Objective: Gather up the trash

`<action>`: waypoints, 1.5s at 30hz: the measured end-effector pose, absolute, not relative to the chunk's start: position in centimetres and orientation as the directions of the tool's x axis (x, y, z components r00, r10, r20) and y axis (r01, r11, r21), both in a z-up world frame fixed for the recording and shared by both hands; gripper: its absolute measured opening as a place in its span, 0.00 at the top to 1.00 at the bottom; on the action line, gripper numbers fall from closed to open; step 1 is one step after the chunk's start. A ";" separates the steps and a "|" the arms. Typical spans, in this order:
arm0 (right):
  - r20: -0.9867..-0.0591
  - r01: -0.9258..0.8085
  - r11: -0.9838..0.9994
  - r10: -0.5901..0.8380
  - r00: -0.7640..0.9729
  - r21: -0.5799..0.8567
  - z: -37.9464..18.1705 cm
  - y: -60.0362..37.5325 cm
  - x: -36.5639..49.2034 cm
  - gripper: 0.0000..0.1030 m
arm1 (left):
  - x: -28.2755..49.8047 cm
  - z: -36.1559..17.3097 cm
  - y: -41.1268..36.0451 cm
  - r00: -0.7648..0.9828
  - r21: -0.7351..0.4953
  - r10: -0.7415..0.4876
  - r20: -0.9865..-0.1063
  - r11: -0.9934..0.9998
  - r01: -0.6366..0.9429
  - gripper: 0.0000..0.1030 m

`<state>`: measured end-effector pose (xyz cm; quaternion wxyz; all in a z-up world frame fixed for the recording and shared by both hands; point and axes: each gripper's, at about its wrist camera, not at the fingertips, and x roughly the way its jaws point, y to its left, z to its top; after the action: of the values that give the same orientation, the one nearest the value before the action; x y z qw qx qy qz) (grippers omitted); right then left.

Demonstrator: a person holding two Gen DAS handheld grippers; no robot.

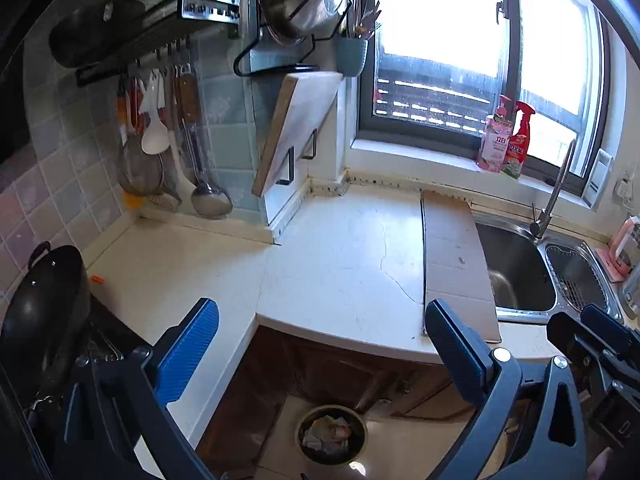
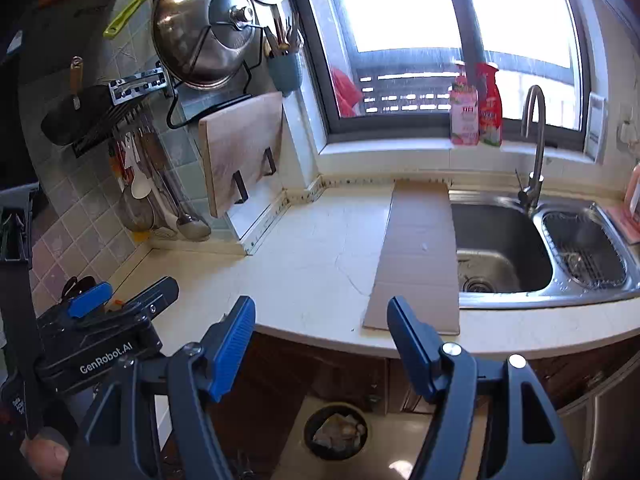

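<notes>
A round trash bin (image 1: 331,434) (image 2: 335,430) stands on the floor below the counter, with crumpled paper and wrappers inside. A small orange scrap (image 1: 97,279) (image 2: 118,302) lies on the white countertop (image 1: 340,264) (image 2: 312,264) near the left wall. A flat piece of cardboard (image 1: 456,264) (image 2: 420,256) lies beside the sink. My left gripper (image 1: 320,316) (image 2: 128,296) is open and holds nothing, raised over the counter's front edge. My right gripper (image 2: 320,308) (image 1: 576,320) is beside it, also open with nothing between its blue pads.
A steel double sink (image 1: 516,268) (image 2: 500,252) with a tall faucet (image 2: 534,152) sits to the right. A black wok (image 1: 44,312) is at the left on the stove. Utensils, a cutting board (image 2: 240,152) and pot lids hang on the tiled wall. Two bottles (image 2: 476,108) stand on the windowsill.
</notes>
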<state>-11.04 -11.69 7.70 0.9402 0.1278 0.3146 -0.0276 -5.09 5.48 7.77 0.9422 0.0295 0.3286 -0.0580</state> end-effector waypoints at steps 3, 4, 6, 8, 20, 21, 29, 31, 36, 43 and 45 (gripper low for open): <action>-0.594 0.137 0.967 0.018 0.804 0.215 7.9 -11.6 -11.0 0.33 | -5.4 7.5 5.2 0.768 0.017 -0.091 -0.634 0.991 0.131 0.01; -0.599 0.140 0.967 0.016 0.801 0.213 7.8 -11.5 -10.9 0.33 | -5.4 7.5 5.2 0.765 0.015 -0.092 -0.638 0.991 0.132 0.01; -0.607 0.145 0.967 0.014 0.795 0.212 7.5 -11.4 -10.8 0.33 | -5.6 7.1 4.9 0.763 0.020 -0.089 -0.640 0.991 0.132 0.01; -0.615 0.149 0.968 0.008 0.789 0.204 7.2 -11.4 -10.6 0.33 | -5.7 7.0 4.6 0.763 0.034 -0.085 -0.641 0.990 0.138 0.01; -0.641 0.155 0.967 0.010 0.768 0.201 6.5 -12.0 -10.1 0.33 | -5.4 6.4 4.1 0.752 0.032 -0.078 -0.654 0.991 0.130 0.01; -0.642 0.152 0.968 0.011 0.767 0.199 6.5 -12.0 -10.0 0.33 | -5.4 6.4 4.2 0.752 0.033 -0.077 -0.655 0.991 0.130 0.01; -0.647 0.147 0.973 0.003 0.763 0.178 6.5 -11.8 -9.8 0.33 | -5.6 6.1 3.8 0.754 0.071 -0.026 -0.656 0.993 0.095 0.01; -0.649 0.147 0.973 0.003 0.761 0.176 6.5 -11.7 -9.8 0.32 | -5.7 6.2 3.8 0.757 0.073 -0.021 -0.653 0.993 0.090 0.01; -0.652 0.145 0.974 0.003 0.758 0.173 6.4 -11.8 -9.8 0.27 | -5.9 6.2 3.9 0.755 0.080 -0.004 -0.656 0.994 0.075 0.01; -0.660 0.154 0.971 0.004 0.751 0.180 6.0 -12.0 -9.9 0.25 | -6.1 5.8 3.8 0.746 0.090 0.012 -0.666 0.994 0.065 0.01; -0.661 0.156 0.971 0.002 0.750 0.180 5.9 -12.0 -10.0 0.25 | -6.1 5.8 3.8 0.744 0.093 0.013 -0.668 0.994 0.066 0.01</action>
<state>-10.02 -12.00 5.93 0.9286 0.1128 0.3511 -0.0415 -6.14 3.76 5.82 0.9322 0.0552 0.3574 -0.0142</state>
